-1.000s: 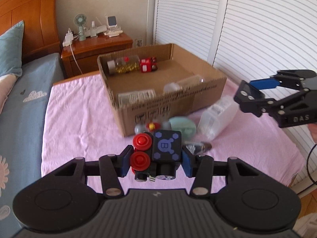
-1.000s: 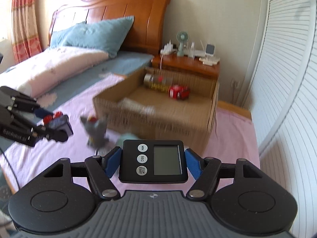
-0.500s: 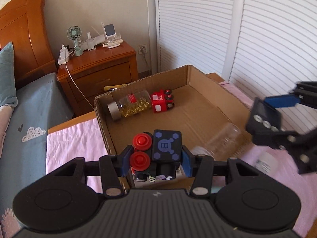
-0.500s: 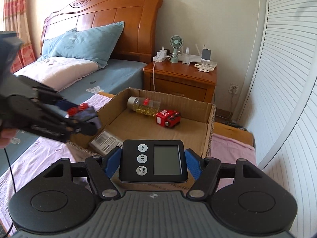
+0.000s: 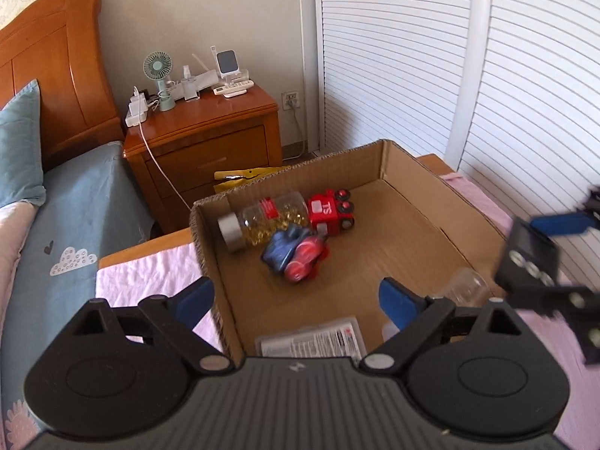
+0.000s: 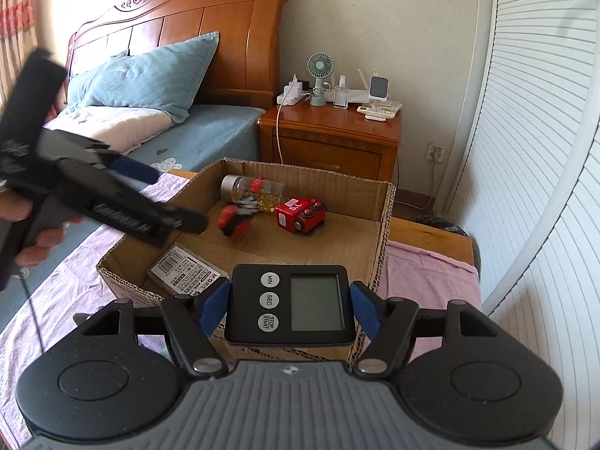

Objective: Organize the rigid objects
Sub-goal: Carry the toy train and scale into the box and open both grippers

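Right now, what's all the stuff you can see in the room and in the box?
cardboard box: one, brown, on the pink cover.
pill bottle: one, clear with yellow capsules, lying in the box's far corner.
red toy car: one, beside the bottle.
blue and red toy: one, blurred, in the box below the bottle.
printed packet: one, white, near end of the box.
clear jar: one, by the box's right wall.
nightstand: one, brown wood, behind the box.
fan: one, green, on the nightstand.
timer: one, black.
left gripper: opening, nothing between its jaws.
right gripper: holds the timer.
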`<move>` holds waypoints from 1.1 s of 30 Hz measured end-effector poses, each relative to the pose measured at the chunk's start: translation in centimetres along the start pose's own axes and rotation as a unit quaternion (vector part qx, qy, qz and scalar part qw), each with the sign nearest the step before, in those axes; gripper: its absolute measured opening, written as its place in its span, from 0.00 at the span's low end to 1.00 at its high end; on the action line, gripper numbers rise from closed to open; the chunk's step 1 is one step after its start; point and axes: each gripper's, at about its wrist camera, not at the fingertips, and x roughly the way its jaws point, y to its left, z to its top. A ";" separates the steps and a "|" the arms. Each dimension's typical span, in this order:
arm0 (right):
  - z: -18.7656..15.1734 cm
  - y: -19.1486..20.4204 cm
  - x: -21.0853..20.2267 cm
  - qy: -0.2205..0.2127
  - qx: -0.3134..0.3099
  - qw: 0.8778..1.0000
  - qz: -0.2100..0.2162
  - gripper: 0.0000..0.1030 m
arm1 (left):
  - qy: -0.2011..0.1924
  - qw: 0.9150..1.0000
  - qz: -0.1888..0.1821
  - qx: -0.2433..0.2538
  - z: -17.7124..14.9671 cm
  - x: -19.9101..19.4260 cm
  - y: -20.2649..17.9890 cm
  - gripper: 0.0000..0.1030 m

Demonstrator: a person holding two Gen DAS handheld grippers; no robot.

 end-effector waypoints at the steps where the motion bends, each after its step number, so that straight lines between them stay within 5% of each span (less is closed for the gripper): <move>1: 0.2 0.1 0.0 0.000 0.000 1.000 0.000 0.72 | -0.002 1.000 -0.001 0.000 -0.2 -0.7 0.0 0.93; 8: 1.3 0.3 1.0 0.007 0.002 1.000 -0.002 0.72 | -0.006 1.000 -0.002 -0.011 -2.7 -5.8 0.0 0.95; 12: 1.9 0.1 1.9 0.016 0.009 1.000 -0.006 0.72 | -0.015 0.999 0.042 -0.029 -5.0 -8.5 -1.0 0.96; 20: 4.1 -0.5 4.6 0.021 0.032 0.999 -0.034 0.72 | -0.018 0.998 0.059 -0.032 -7.8 -10.6 -3.1 0.98; 22: 4.3 -0.9 4.5 0.011 0.048 0.998 -0.051 0.91 | -0.017 0.997 0.065 -0.041 -8.2 -10.5 -3.1 0.98; 24: 4.2 -1.0 3.9 -0.003 0.053 0.997 -0.053 1.00 | -0.020 0.996 0.072 -0.050 -8.7 -10.6 -3.1 0.98; 33: 2.0 0.2 1.2 0.011 0.039 0.997 -0.061 1.00 | -0.008 0.993 0.077 -0.085 -11.0 -10.4 -2.8 0.98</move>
